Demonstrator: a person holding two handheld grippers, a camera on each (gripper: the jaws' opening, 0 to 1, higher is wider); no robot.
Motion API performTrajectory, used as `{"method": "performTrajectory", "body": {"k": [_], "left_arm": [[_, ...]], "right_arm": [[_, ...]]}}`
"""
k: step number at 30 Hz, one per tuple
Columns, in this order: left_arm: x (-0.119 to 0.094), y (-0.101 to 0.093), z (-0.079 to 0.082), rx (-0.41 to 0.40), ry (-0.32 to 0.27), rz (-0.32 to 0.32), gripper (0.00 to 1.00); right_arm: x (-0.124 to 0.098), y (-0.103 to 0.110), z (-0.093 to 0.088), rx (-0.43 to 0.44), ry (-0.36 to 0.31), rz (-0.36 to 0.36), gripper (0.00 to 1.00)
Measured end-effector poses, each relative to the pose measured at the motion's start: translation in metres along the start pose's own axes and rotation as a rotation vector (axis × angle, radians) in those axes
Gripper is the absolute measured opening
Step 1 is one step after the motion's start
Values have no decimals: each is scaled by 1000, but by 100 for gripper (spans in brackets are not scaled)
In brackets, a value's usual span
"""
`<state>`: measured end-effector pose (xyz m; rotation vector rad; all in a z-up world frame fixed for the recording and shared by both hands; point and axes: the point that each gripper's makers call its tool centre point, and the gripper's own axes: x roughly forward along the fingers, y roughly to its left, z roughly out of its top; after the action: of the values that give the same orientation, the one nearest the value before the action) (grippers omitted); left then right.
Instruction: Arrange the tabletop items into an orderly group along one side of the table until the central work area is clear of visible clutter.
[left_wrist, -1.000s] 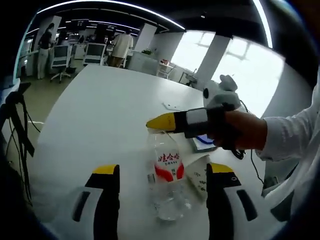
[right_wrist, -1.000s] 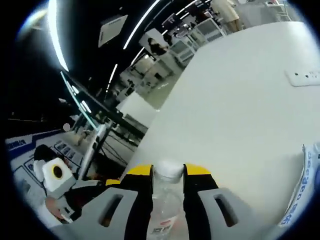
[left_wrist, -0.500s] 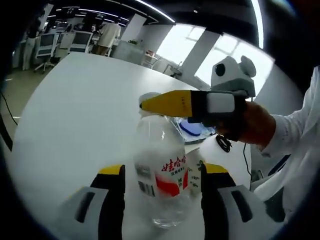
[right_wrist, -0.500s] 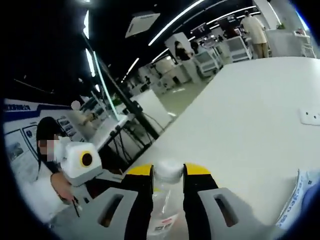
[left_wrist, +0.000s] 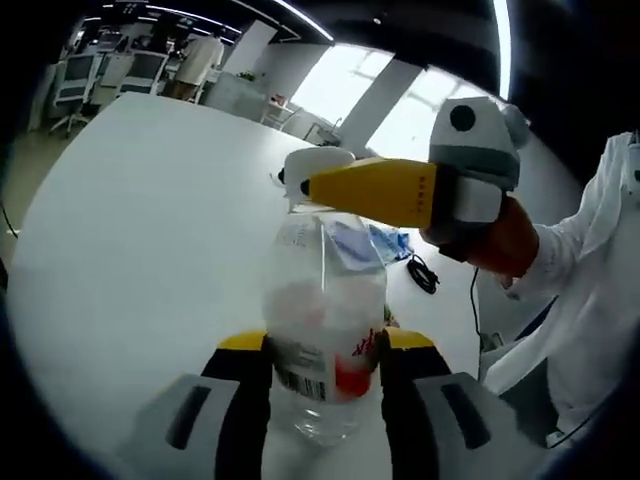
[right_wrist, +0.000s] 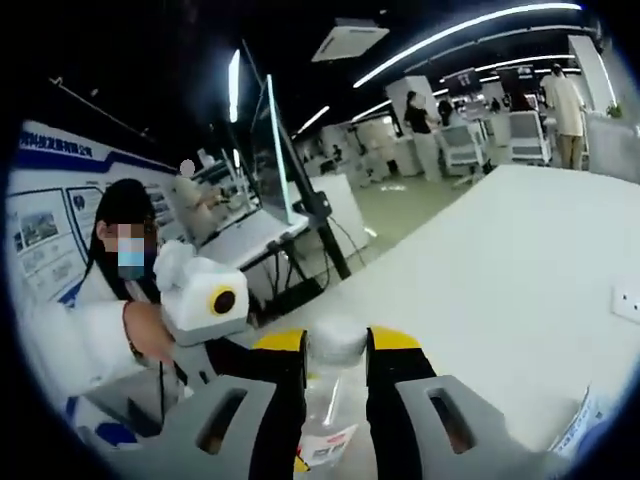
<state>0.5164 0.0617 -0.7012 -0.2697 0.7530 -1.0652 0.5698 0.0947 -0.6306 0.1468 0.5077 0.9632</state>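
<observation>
Clear bottle (left_wrist: 322, 330) between left tool (left_wrist: 322, 352) jaws, right tool (right_wrist: 335, 350) clamping cap (right_wrist: 335, 341)

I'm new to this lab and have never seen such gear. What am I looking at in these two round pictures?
A person holds a pair of hand-held tongs in each hand, and a fisheye camera rides on each pair. In the left gripper view, the left tongs close around the body of a clear plastic bottle with a red label, above a white table. The right tongs, yellow-tipped, reach in from the right and pinch the bottle's white cap. The right gripper view looks along those right tongs, with the cap between them. A blue-printed packet and a black cable lie on the table behind.
</observation>
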Motion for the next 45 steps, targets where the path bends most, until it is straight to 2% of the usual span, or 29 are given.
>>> {"method": "performTrajectory", "body": {"k": [7, 14, 23, 30, 36, 45], "left_arm": [[-2, -2, 0, 34, -2, 6, 41], [-1, -1, 8, 76, -9, 25, 40], [0, -6, 27, 110, -41, 28, 40], [2, -7, 51, 179, -54, 38, 40], [10, -9, 75, 265, -61, 39, 40], [31, -8, 98, 343, -66, 5, 40]], "right_arm": [[-4, 5, 2, -21, -2, -6, 19], [-8, 10, 10, -80, -14, -12, 19], [-15, 8, 26, -99, -51, -16, 18], [-24, 6, 46, -151, -91, -32, 18], [-35, -2, 66, -232, -134, -65, 18], [-47, -23, 78, -300, -150, -129, 18]]}}
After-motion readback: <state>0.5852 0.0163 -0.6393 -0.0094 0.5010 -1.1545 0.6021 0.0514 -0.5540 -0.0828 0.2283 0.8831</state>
